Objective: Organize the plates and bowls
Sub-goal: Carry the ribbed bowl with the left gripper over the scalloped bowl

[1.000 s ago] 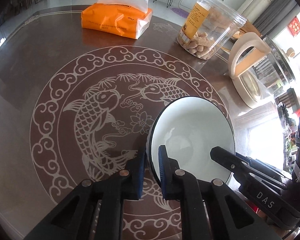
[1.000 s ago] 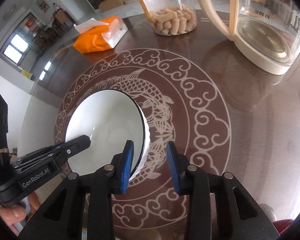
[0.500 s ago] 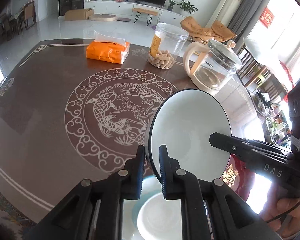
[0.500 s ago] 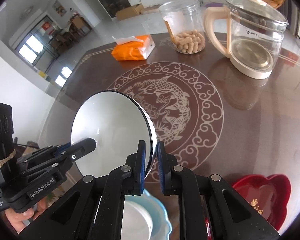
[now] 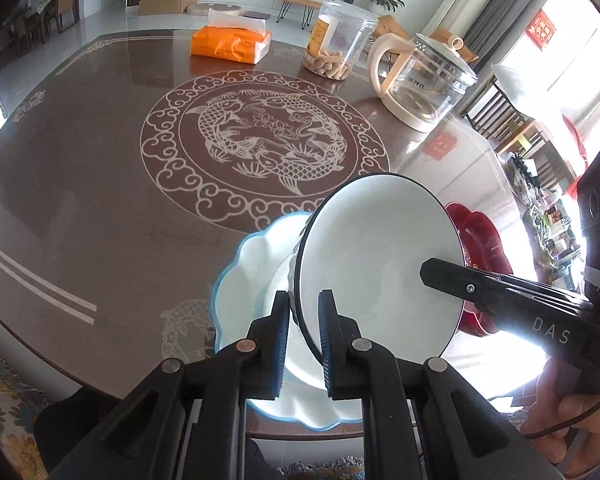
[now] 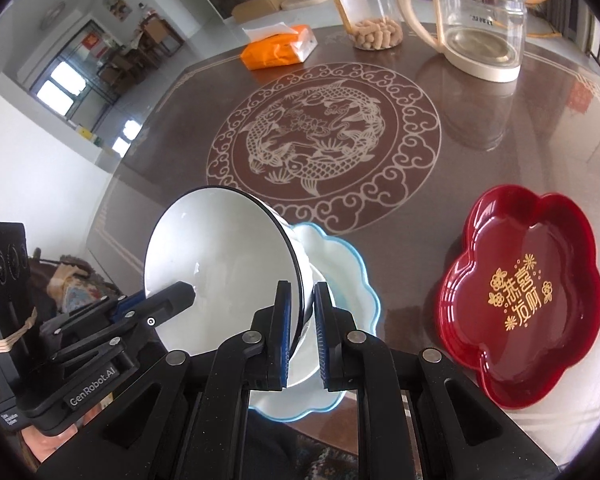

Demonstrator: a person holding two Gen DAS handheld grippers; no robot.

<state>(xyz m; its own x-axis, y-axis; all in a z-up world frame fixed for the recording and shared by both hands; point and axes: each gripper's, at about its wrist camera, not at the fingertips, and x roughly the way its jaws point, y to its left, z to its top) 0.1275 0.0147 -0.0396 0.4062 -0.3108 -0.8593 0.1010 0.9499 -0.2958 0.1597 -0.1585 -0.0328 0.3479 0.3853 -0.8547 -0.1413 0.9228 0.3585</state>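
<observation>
A white bowl with a dark rim (image 5: pixel 380 256) (image 6: pixel 220 264) hangs in the air between both grippers. My left gripper (image 5: pixel 304 320) is shut on the bowl's left rim and my right gripper (image 6: pixel 302 312) is shut on its right rim. Under the bowl, at the table's near edge, lies a white scalloped plate with a blue rim (image 5: pixel 244 264) (image 6: pixel 352 276). A red flower-shaped plate with gold writing (image 6: pixel 528 300) (image 5: pixel 480 240) sits on the table to the right of it.
The brown table (image 5: pixel 100 168) bears a fish medallion in its middle. At the back stand an orange tissue pack (image 5: pixel 230 42), a clear jar of snacks (image 5: pixel 336 46) and a glass kettle (image 5: pixel 424 80). A hand (image 5: pixel 572 420) holds the right gripper.
Both grippers have carried the bowl up and back toward the near table edge. The blue-rimmed plate and the red plate have come into view. The right jaws closed on the rim.
</observation>
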